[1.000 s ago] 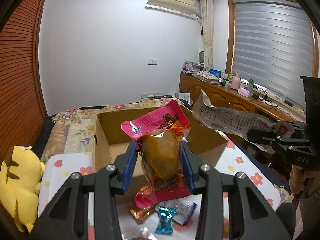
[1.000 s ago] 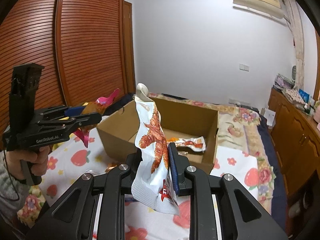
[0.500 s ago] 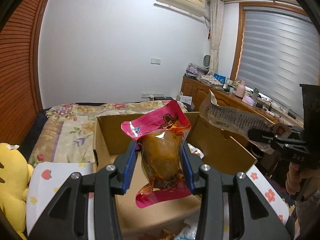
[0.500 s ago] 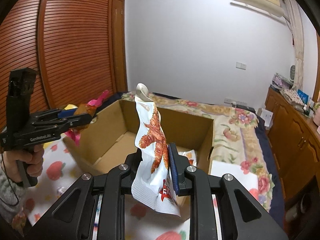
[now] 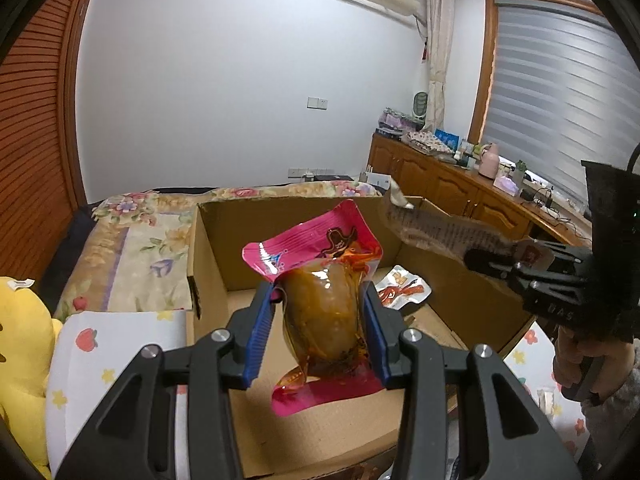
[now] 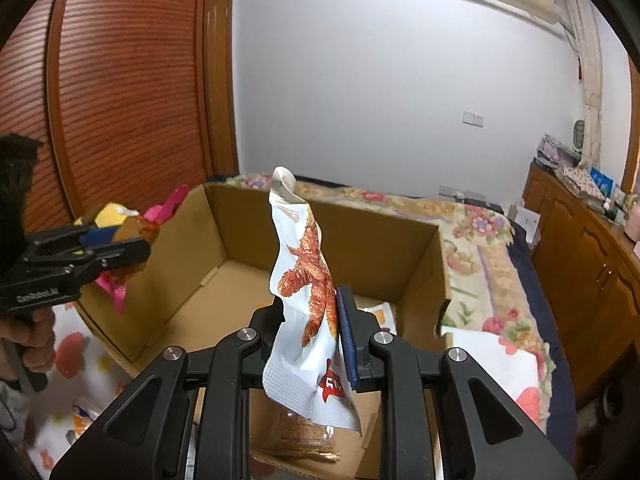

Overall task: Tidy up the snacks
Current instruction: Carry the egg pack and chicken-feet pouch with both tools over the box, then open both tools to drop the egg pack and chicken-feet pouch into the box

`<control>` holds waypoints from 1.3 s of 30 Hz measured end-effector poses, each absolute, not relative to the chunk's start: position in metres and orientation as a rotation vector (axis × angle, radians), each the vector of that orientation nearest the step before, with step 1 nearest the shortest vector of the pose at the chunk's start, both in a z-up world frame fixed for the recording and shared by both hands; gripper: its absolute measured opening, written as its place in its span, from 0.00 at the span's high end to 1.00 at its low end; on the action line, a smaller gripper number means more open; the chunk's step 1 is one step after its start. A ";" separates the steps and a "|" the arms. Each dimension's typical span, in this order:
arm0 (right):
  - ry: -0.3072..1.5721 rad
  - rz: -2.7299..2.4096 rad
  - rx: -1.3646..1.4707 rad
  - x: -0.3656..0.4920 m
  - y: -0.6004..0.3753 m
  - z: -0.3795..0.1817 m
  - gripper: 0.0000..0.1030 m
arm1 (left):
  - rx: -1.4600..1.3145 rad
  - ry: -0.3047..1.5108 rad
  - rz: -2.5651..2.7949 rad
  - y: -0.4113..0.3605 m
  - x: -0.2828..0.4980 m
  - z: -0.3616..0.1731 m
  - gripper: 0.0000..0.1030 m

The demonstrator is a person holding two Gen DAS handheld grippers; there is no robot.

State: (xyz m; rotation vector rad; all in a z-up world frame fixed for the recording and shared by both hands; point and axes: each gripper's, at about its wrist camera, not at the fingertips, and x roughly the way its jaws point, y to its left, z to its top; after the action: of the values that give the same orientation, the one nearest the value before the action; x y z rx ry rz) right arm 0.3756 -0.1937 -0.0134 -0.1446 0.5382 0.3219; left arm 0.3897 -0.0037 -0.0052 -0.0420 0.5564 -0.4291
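- My left tongs [image 5: 318, 322] are closed on a pink packet [image 5: 320, 276] with a brown filling, the blue pads [image 5: 258, 336] pressing its two sides; the packet stands upright between them.
- These tongs hang over the open box [image 5: 208, 264], above its bare cardboard floor on the near left side.
- The box's left wall rises just beside my left finger; the far wall stands well behind the packet, with free floor between.
- A small white packet [image 5: 400, 290] with a red print lies flat on the floor of the box, toward the far right corner.
- My right tongs [image 6: 310, 332] are shut on a white pouch [image 6: 308, 296] printed with orange-red pieces; the pouch rises upright and its twisted top stands above the box's far rim.
- The pouch's lower end hangs below the pads, over the near edge of the box.
- From the left view the right tongs [image 5: 492, 258] come in from the right, over the box's right wall, pouch [image 5: 432, 230] leaning inward over the opening.
- From the right view the left tongs [image 6: 120, 248] come in level from the left, over the left wall, my hand [image 6: 28, 340] wrapped round the grip.
- The two pairs of tongs are apart, with open box between them.
- The box sits on a bed; a fruit-print sheet [image 5: 100, 344] lies along its left side and a yellow plush [image 5: 20, 344] lies past that.
- Something brown lies at the near end of the box below the pouch; I cannot tell what it is.
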 end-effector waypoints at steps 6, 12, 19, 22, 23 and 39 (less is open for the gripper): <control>0.590 0.312 -0.168 0.380 -0.187 -0.027 0.80 | -0.024 0.587 -0.404 -0.007 0.393 -0.012 0.58; 0.627 0.314 -0.162 0.387 -0.185 -0.036 0.80 | -0.011 0.628 -0.389 -0.004 0.391 -0.018 0.49; 0.632 0.311 -0.180 0.387 -0.177 -0.039 0.84 | -0.014 0.642 -0.397 -0.007 0.383 -0.022 0.44; 0.636 0.311 -0.182 0.382 -0.177 -0.041 0.84 | -0.003 0.652 -0.392 -0.010 0.383 -0.021 0.43; 0.636 0.305 -0.179 0.381 -0.178 -0.040 0.83 | 0.002 0.657 -0.390 -0.010 0.384 -0.021 0.43; 0.612 0.348 -0.078 0.330 -0.195 -0.013 0.57 | 0.007 0.674 -0.407 -0.014 0.370 -0.012 0.23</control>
State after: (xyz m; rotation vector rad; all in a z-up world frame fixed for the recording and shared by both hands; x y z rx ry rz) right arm 0.3302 -0.1954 -0.0128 -0.0778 0.6124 0.3477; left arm 0.3697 -0.0143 -0.0122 0.0068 0.6735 -0.4072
